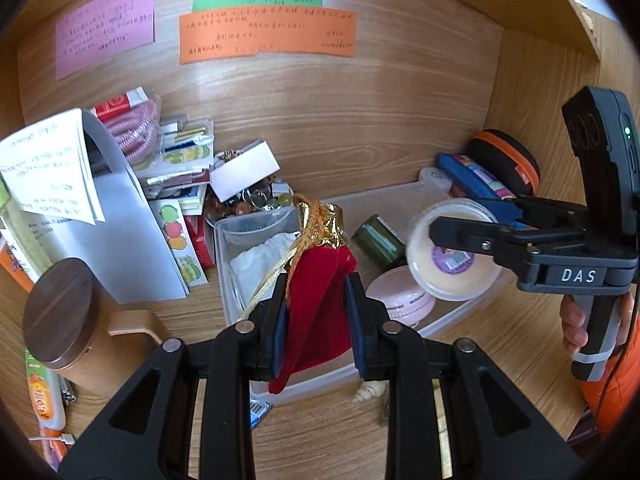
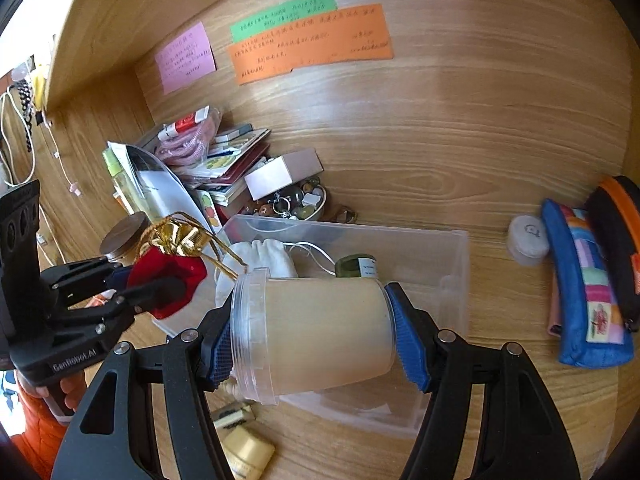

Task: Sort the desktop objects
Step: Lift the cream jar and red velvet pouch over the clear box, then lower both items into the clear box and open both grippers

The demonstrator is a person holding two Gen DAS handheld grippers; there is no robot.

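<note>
My left gripper [image 1: 316,312] is shut on a red velvet pouch [image 1: 318,296] with a gold collar and cord, held above the clear plastic bin [image 1: 460,312]. It also shows in the right wrist view [image 2: 168,280]. My right gripper [image 2: 310,332] is shut on a clear round jar [image 2: 316,332] of cream-coloured stuff, lying sideways between the fingers over the bin [image 2: 448,264]. In the left wrist view the jar [image 1: 452,256] hangs over the bin's right half. The bin holds a white cloth bag [image 1: 260,260], a dark green spool [image 1: 378,240] and a pink round case [image 1: 400,300].
Papers and books [image 1: 132,208] are stacked at the back left beside a dish of beads [image 1: 252,204]. A wooden-lidded cup [image 1: 64,312] stands left. A blue pencil pouch [image 2: 584,284] and a black-orange case [image 2: 616,232] lie right. Small bottles [image 2: 244,448] lie near the front edge.
</note>
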